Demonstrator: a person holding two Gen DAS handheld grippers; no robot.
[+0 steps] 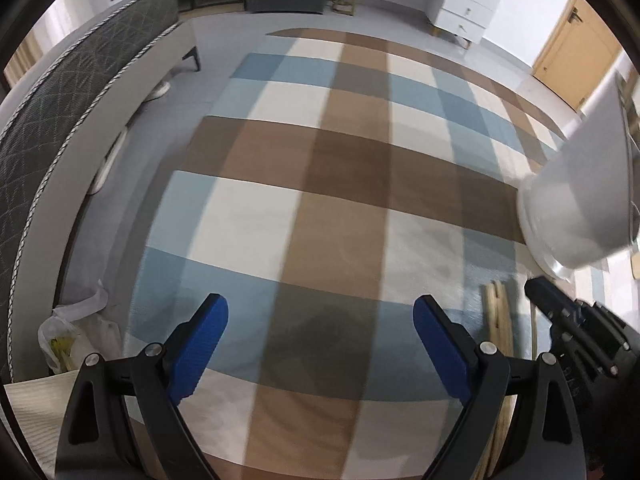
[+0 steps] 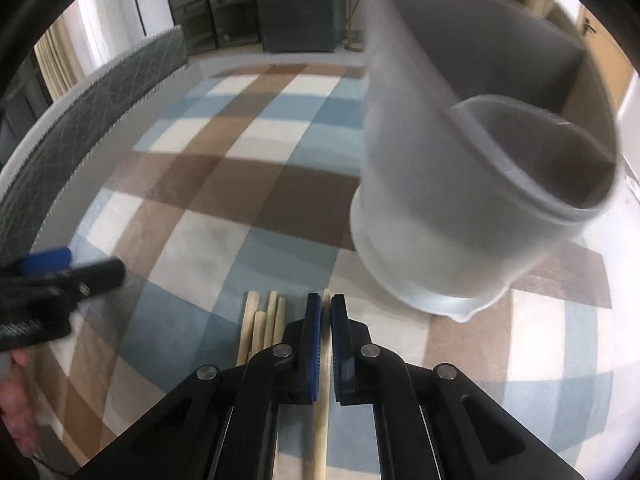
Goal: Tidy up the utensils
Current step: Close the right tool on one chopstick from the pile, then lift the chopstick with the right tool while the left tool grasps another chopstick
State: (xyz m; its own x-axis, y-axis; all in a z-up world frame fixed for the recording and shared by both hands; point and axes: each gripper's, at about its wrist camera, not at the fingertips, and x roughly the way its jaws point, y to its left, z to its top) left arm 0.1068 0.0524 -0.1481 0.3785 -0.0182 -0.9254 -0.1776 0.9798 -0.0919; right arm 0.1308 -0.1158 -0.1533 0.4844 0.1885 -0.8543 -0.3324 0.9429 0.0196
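While my right gripper (image 2: 326, 312) clenches one wooden chopstick (image 2: 320, 436) between its fingers, the other chopsticks (image 2: 262, 326) lie beside it on the checked cloth (image 2: 224, 216), near the grey holder (image 2: 460, 200); my left gripper (image 1: 320, 320) hangs released.

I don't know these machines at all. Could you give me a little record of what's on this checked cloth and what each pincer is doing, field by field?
surface: checked cloth in blue, brown and cream
container: grey utensil holder, empty compartments visible, standing on the cloth
loose utensils: pale wooden chopsticks lying side by side near the right pincer
left gripper: jaws wide apart, nothing between them
right gripper: closed on a single chopstick
background: grey patterned bench, white drawers
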